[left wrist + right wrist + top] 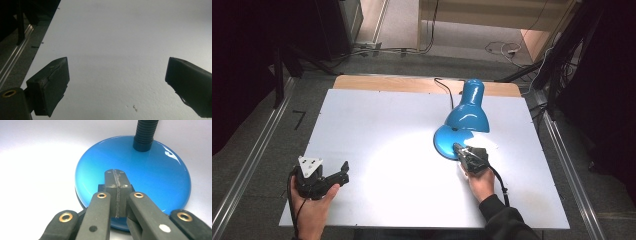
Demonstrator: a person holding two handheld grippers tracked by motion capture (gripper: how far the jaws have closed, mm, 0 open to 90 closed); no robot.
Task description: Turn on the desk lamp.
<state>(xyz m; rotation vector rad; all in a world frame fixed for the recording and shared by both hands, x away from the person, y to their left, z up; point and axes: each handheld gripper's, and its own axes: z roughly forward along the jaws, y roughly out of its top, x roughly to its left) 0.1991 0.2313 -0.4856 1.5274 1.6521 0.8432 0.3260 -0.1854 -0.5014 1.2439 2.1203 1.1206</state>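
The matte white worktop (377, 130) carries a glossy blue lamp (467, 117) at about two o'clock, with a round disc base (140, 170), a ribbed black neck (145, 132) and a bell-shaped shade. The right tongs (460, 150), jaws pressed flush together, rest over the base's near edge. The left tongs (343, 172), at seven o'clock, are held low with jaws wide apart and empty.

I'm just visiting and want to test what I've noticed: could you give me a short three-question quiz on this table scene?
1. True or false: the right tool has its jaws pressed together over the glossy blue round lamp base.
2. Is the left tool open or shut?
3. What rises from the base: (a) black ribbed flexible neck, (b) wooden pole, (c) chain?

Key: 1 true; 2 open, above the bare white table; 3 a.
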